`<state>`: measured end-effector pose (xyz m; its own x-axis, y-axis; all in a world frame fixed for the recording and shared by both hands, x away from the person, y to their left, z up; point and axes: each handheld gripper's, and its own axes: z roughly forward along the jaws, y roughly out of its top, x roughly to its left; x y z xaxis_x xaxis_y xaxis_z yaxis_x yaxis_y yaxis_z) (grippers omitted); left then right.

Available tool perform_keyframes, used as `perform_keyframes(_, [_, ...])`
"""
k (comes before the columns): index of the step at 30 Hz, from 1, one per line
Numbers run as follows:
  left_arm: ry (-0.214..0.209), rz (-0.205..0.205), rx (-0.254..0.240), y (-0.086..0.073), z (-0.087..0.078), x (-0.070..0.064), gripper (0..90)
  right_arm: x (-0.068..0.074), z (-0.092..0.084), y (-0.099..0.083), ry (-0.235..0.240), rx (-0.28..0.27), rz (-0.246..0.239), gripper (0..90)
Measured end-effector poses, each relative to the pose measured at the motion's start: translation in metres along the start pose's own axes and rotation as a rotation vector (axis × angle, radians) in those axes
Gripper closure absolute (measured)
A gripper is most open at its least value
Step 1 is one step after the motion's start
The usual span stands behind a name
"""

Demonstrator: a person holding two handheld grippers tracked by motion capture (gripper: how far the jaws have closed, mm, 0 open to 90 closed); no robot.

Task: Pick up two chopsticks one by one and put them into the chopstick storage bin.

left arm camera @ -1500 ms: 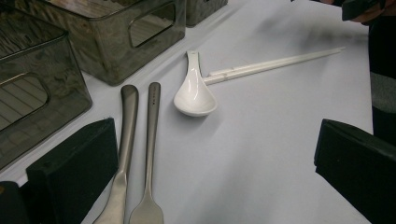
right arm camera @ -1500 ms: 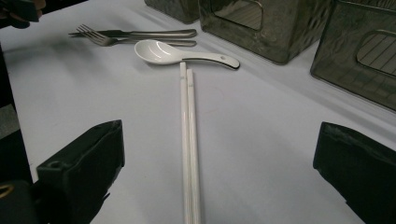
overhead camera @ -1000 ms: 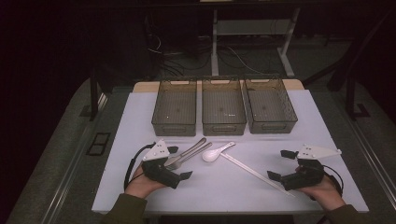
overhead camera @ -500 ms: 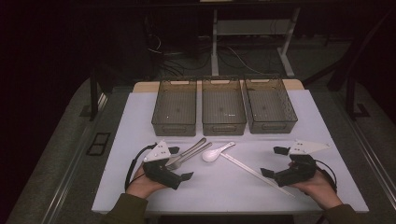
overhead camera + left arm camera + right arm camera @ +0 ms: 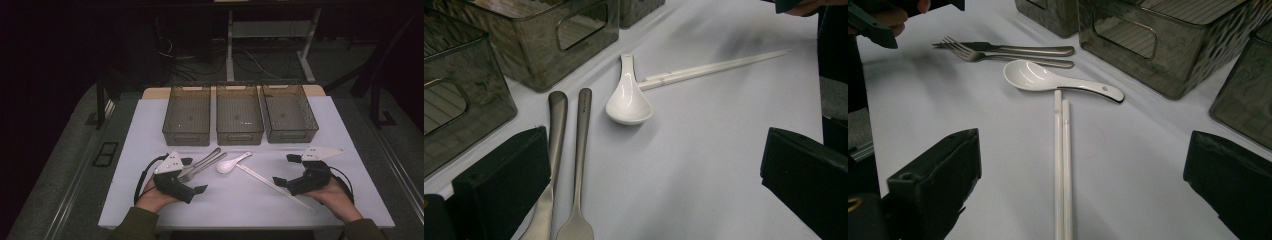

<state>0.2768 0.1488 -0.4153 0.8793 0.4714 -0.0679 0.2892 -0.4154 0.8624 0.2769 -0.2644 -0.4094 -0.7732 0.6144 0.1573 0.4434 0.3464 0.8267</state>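
right gripper (image 5: 287, 170) sits low on the surface (image 5: 240, 200), fingers spread wide and empty, aimed straight down the white chopsticks (image 5: 1063, 170), whose long axis runs away from it between the fingers. left gripper (image 5: 192, 175) is also open, beside the fork (image 5: 579, 165) and knife (image 5: 551, 150). beyond lies the white spoon (image 5: 1048, 80), then three bins (image 5: 240, 117).

Left hand-held gripper (image 5: 189, 176): black body, two blocky black jaws, a pale grey three-cornered plate on top, a black cable looping from its rear. Right hand-held gripper (image 5: 286, 171): same black build, same grey plate, black cable trailing behind. Both forearms wear dark olive-green sleeves (image 5: 131, 226).
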Motion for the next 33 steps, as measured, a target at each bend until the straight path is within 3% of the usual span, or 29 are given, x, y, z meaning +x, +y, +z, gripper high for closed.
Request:
perform_keyframes(18, [-0.002,0.007,0.003,0.0,0.0,0.0,0.0,0.0,0.028,0.014,0.019,0.075,-0.011,2.2])
perform_keyframes(28, [-0.004,0.006,0.007,-0.001,0.002,-0.001,0.0,-0.002,0.039,0.012,0.009,0.172,-0.005,19.5])
perform_keyframes(32, [-0.004,0.007,0.01,-0.001,0.002,0.0,0.0,-0.002,0.04,0.011,-0.001,0.193,-0.016,29.3])
perform_keyframes(33, [-0.004,0.006,0.009,-0.001,0.002,-0.001,0.0,-0.002,0.039,0.011,-0.005,0.193,-0.018,35.4])
